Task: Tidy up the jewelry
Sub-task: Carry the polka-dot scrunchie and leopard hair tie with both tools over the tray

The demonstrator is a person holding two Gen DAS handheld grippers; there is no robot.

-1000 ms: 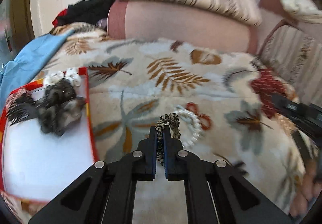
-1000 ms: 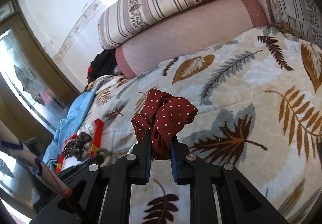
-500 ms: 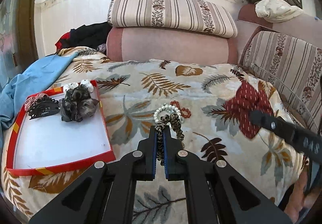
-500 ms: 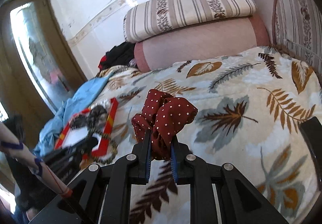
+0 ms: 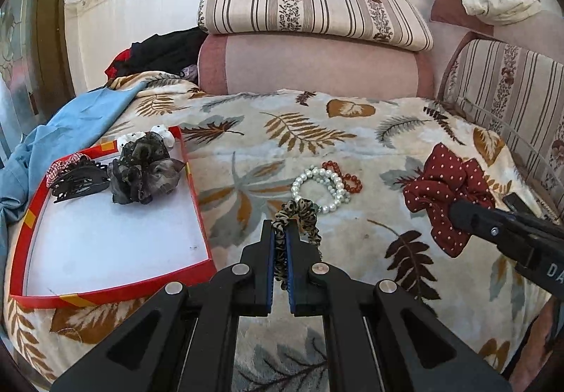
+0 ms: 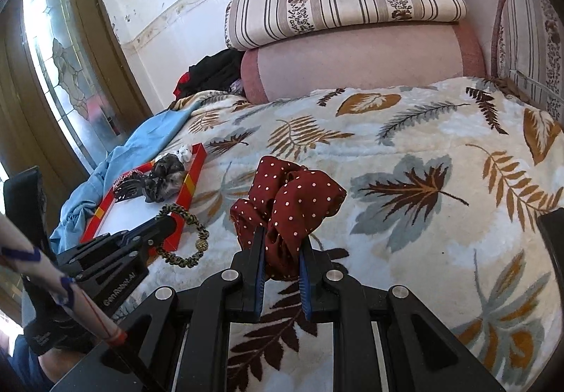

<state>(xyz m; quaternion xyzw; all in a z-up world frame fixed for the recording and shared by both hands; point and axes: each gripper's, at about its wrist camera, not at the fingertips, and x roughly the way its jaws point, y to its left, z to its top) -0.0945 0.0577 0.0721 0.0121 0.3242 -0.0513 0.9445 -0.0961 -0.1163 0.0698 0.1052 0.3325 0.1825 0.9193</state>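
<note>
Item 1. Left claw (image 5: 281, 253): jaws closed tight on a leopard scrunchie (image 5: 299, 216), which loops out ahead of the tips.

Item 2. Right claw (image 6: 282, 272): jaws part-closed, pinching a red dotted scrunchie (image 6: 289, 201) that bulges above the tips.

Item 3. Tray (image 5: 197, 194), red-rimmed, white floor, ahead and left of the left claw. Holds a grey scrunchie (image 5: 144, 168), a black clip (image 5: 79, 179), a checked piece (image 5: 61, 163) and white pieces (image 5: 162, 135) at the far rim. Near half bare.

Item 4. Pearl bracelets (image 5: 322, 187) and red bead bracelet (image 5: 347, 175): on the blanket (image 5: 317, 131) just beyond the left claw's tips, not yet collected.

Change over the last second: both claws have swung level across the bed with grips unaltered; the left view has gone from a close, blurred look down at the tray to a wider one with the tray whole and the right claw entering from the right. Judgement: both scrunchies are lifted and in transit, the tray the likely destination; neither is placed yet.

Views compared: the left view alone shows the bracelets and the tray's bare floor. The right view alone shows the left claw (image 6: 165, 224) side-on near the tray's corner, its scrunchie hanging as a full ring, a striped sleeve (image 6: 53, 282), and a door (image 6: 56, 50) at left.
</note>
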